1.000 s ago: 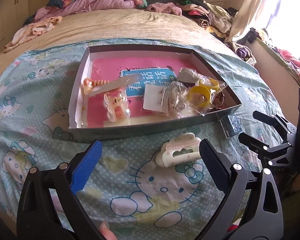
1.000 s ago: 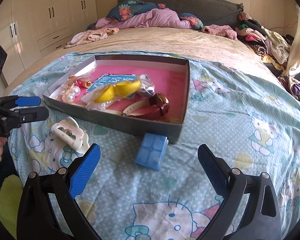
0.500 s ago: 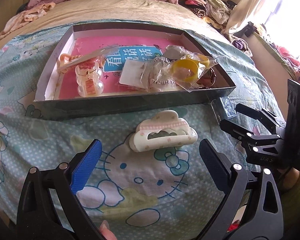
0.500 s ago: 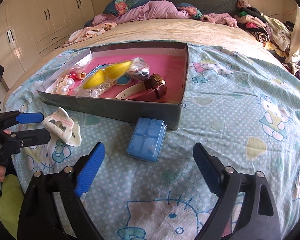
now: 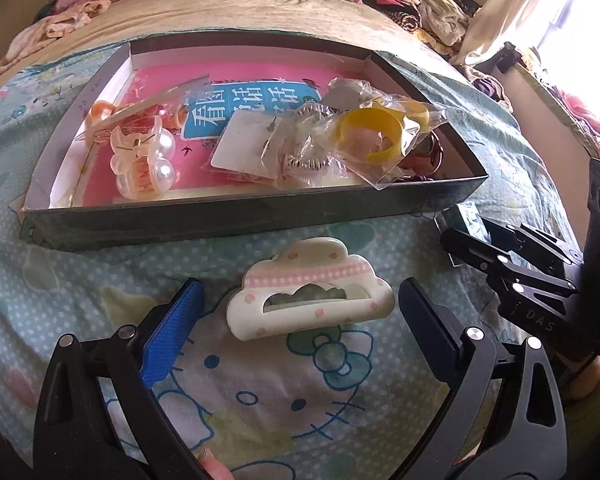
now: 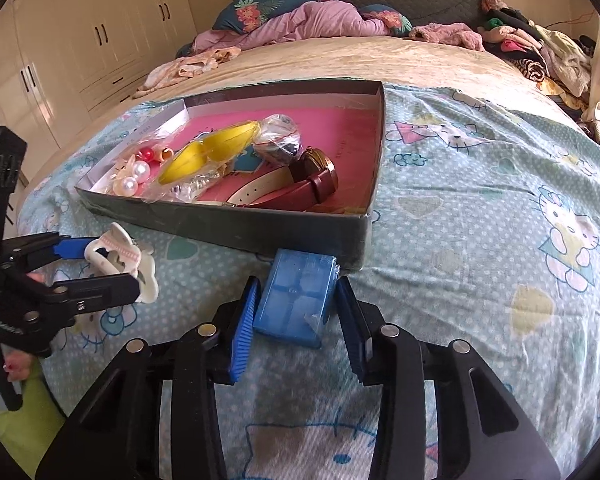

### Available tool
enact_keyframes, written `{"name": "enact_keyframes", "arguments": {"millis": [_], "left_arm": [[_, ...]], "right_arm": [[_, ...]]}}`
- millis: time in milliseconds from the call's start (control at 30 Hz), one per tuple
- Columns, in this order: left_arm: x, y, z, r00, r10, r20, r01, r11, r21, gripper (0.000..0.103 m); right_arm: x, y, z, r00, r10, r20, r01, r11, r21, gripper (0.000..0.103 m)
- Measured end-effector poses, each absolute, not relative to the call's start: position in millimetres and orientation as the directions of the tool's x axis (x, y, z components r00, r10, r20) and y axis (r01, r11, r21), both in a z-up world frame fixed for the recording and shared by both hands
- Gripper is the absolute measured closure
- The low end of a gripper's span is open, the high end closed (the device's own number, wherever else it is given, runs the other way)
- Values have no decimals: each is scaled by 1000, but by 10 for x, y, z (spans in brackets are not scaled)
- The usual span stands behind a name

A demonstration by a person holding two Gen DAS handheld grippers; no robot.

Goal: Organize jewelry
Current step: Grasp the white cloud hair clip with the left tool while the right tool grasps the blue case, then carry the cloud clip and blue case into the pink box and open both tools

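A cream cloud-shaped hair clip (image 5: 308, 300) with pink dots lies on the cartoon-cat blanket, in front of the grey box (image 5: 240, 216). My left gripper (image 5: 300, 294) is open, one blue pad on each side of the clip and neither touching it. In the right wrist view the small blue plastic box (image 6: 296, 300) sits between the pads of my right gripper (image 6: 298, 302), whose jaws are closing and now meet its sides. The grey box holds a pearl hair claw (image 5: 148, 164), bagged yellow bangles (image 5: 376, 136) and a maroon watch (image 6: 300, 188).
The blanket (image 6: 480, 208) covers the near end of a bed; clothes are piled at the far end (image 6: 312, 20) and along the right side (image 6: 540, 48). White wardrobes (image 6: 80, 40) stand on the left. A person's hand (image 6: 8, 360) holds the left gripper.
The right gripper's jaws have come together from wide open onto the blue box. The left gripper has moved forward and down, so the hair clip now lies between its open fingers.
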State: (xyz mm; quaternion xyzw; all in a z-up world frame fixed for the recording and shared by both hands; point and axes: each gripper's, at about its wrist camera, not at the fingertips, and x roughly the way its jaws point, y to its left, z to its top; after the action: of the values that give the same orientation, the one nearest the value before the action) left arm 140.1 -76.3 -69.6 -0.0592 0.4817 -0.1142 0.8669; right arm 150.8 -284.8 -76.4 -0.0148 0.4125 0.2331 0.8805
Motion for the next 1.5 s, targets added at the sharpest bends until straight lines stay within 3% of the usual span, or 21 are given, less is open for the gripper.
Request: {"name": "enact_keyframes", "arguments": {"millis": [67,100,400,700,1500], "left_arm": [[1391,-770,-694,517,-249,-819,147,968,-201,19],[1381,-777,-687,522,-250,-815,154,968,-198,31],[1152,-638,-368,595,-262,-760,190,964,-183,31],[1065,-188,9,695,-188,-694,96,981,-170,31],[1455,231,17,705,-110,-701,1,988,-154,31]], "right_arm": [[1458,-2879,-726,553,407,-727,-425,888,174,66],[1432,-2889,-703,554,409,-725,-426,888,176,66],[1229,-2900,-375,586,448,-676,-459,870,179,68],[1224,-2707,-121,604,486,-632,-510,845,161,68],[1680,-1979,153,594,563,-575,-623,774,113,68]]}}
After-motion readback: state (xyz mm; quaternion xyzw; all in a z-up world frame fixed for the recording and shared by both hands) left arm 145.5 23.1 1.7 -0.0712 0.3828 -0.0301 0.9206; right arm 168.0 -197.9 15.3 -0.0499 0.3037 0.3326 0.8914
